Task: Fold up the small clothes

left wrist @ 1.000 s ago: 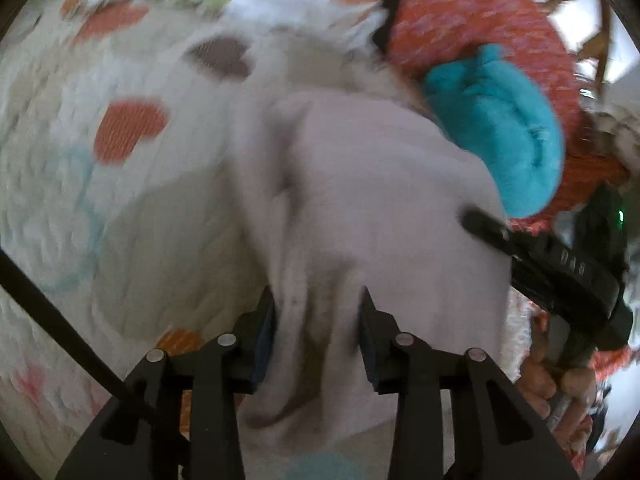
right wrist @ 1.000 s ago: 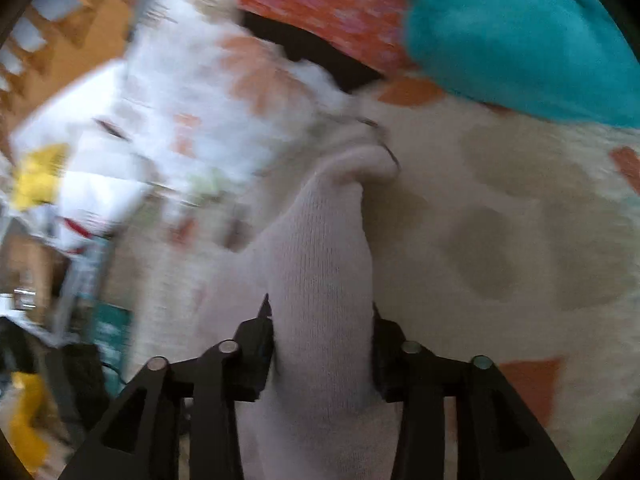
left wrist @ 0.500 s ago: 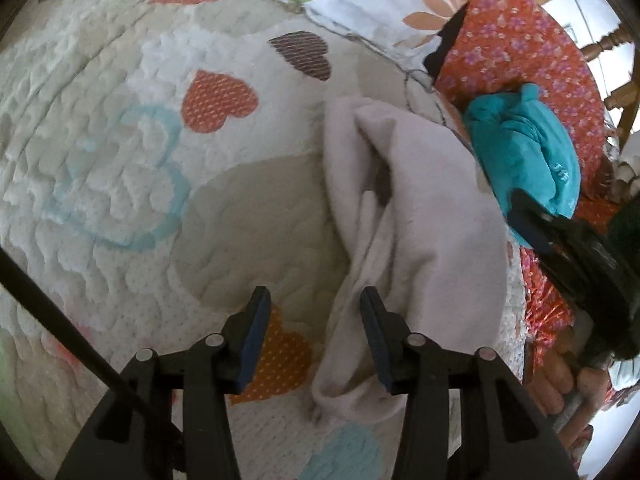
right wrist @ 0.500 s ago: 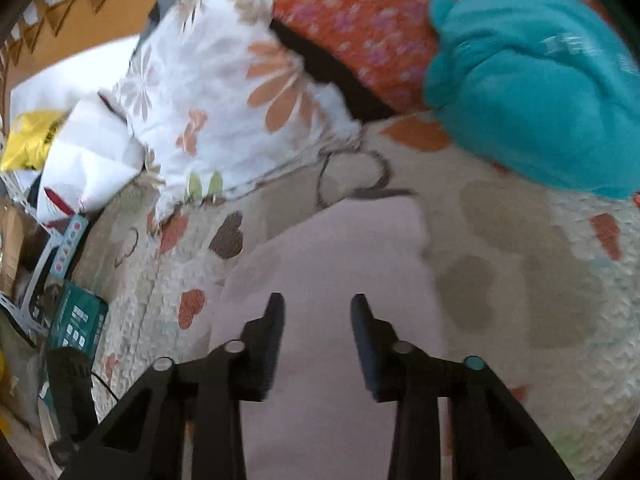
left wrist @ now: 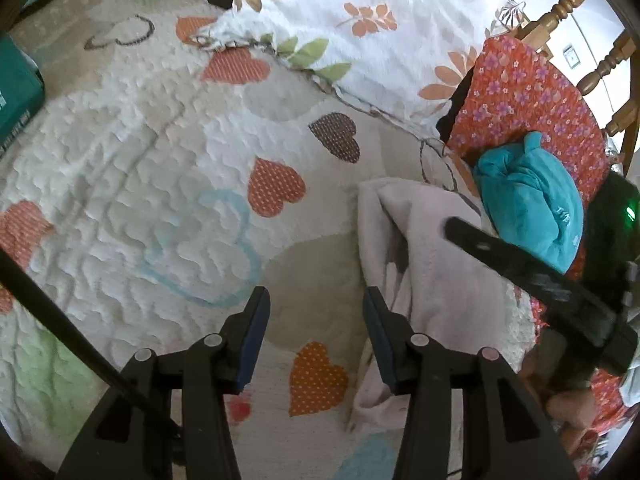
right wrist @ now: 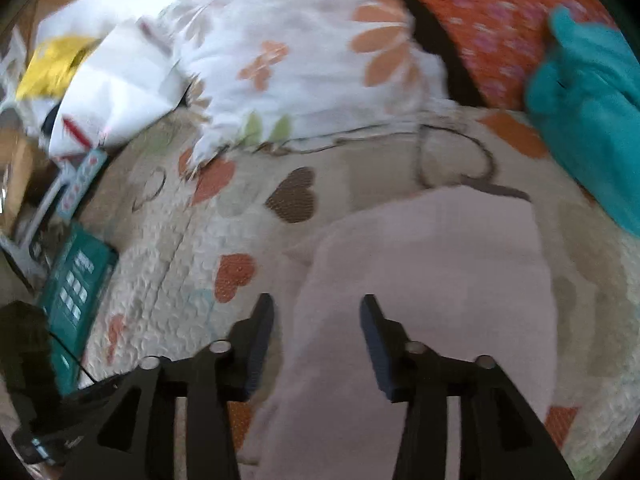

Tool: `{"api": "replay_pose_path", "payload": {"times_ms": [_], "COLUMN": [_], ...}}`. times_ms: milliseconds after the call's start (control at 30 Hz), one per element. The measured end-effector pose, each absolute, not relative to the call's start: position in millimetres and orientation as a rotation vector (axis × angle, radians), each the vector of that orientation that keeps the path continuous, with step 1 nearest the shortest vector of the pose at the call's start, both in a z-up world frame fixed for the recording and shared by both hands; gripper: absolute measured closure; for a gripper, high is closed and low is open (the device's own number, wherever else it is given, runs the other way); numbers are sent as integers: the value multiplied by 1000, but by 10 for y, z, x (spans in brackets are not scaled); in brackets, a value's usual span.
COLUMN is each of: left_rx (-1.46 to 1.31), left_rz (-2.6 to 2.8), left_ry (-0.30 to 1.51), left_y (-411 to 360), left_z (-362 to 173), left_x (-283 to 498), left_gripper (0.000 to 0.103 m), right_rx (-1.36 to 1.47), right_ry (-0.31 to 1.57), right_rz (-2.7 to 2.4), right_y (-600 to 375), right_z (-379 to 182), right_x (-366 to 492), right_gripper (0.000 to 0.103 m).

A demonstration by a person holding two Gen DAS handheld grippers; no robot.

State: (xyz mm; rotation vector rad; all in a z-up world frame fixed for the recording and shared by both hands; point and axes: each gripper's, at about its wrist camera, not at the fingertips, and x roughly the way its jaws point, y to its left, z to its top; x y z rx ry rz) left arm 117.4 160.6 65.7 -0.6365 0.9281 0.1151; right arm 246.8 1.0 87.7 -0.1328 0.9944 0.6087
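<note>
Since both claws released, the cloth [right wrist: 432, 280] lies flat.

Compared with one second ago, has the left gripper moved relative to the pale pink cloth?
Yes. The left gripper has let go of the pale pink cloth and shifted left; its open fingers now frame the beige patch on the heart quilt.

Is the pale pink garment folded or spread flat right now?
Folded, loosely. The pale pink garment lies doubled over on the quilt, layered edges bunched along its left side; both grippers are open, off it.
</note>
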Motion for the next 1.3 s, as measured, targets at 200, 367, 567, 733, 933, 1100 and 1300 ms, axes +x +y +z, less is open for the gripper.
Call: {"api": "replay_pose_path", "payload": {"times_ms": [200,367,567,733,933,1100,1300], "left_rx": [-668,-701,-721,-710,-686,-651,-609], "left_rz": [121,111,114,137,158,184,199], "left_ry": [934,923,933,919,907,908,918], "left_y": [1727,1830,1863,1899,1882,1845,1776], "left_z": [634,667,631,653,673,648,595], "left_x": [1092,1020,1025,1005,988,966,914], "left_gripper": [56,56,56,56,51,49,45], "right_rx": [-496,-137,-99,43,79,-14,-64], "right_ry": [963,892,1085,1031,988,1010,1048], "right_rz": [421,484,533,602,620,662,832], "right_y": [396,78,312,77,-268,-159,-239], "right_z": [453,953,401,608,677,289,304], "right_x": [2496,2507,2696,2551,2023,1604,1127], "right_gripper": [82,88,82,77,77,76,76]}}
